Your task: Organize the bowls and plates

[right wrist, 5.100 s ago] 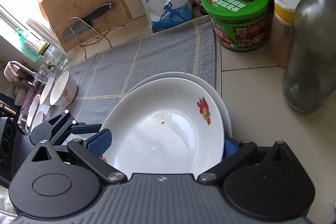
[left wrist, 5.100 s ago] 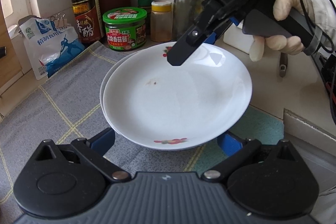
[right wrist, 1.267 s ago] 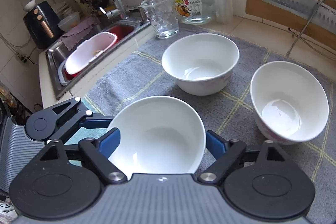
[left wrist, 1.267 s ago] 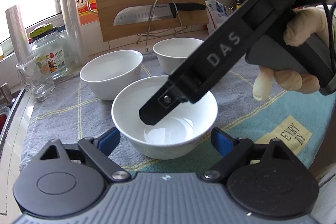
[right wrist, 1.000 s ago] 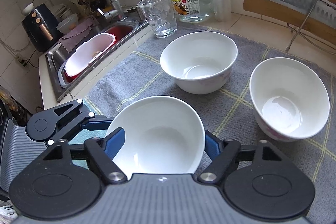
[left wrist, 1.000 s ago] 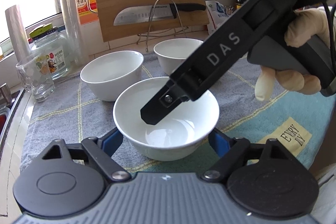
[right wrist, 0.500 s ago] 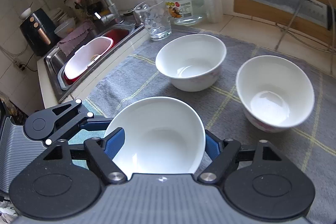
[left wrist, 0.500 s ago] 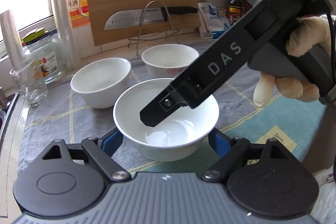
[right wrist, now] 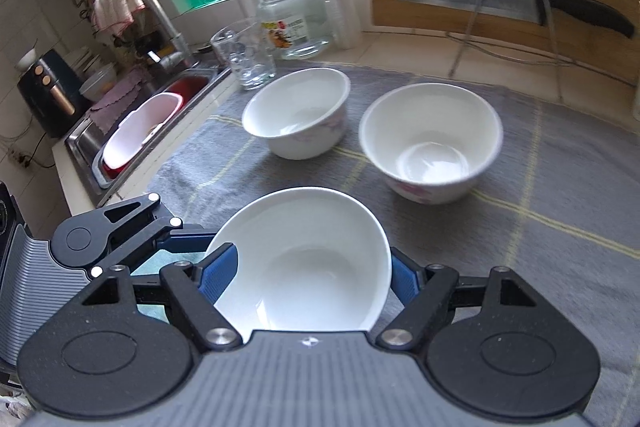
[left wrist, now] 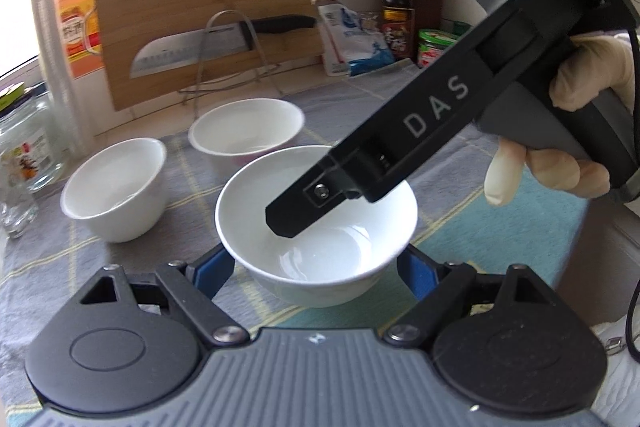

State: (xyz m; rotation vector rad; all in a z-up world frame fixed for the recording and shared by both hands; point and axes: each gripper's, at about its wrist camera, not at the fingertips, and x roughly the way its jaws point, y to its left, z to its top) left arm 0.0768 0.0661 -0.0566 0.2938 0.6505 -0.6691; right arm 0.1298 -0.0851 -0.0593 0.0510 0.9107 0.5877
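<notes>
A plain white bowl (left wrist: 316,227) hangs just above the grey checked mat (left wrist: 460,163), and both grippers hold it. My left gripper (left wrist: 314,273) is shut on it, a blue pad against each side. Reaching in from the right, my right gripper's finger (left wrist: 304,211) crosses over the bowl's inside. In the right wrist view the same bowl (right wrist: 304,259) sits between the blue pads of my right gripper (right wrist: 310,277), also shut on it, with the left gripper (right wrist: 112,227) at the bowl's left. Two more white bowls (right wrist: 298,113) (right wrist: 430,143) stand on the mat beyond.
A cutting board (left wrist: 208,15) with a knife (left wrist: 224,43) on a wire stand leans at the back. A glass cup (right wrist: 244,57) and jar (right wrist: 294,19) stand near the sink (right wrist: 140,123). Sauce bottles (left wrist: 398,15), a bag and a green tub (left wrist: 434,45) line the far right.
Both grippers have carried the bowl rightward along the counter and a little up. The two standing bowls have slid left in both views, and the bottles at the right have come into sight.
</notes>
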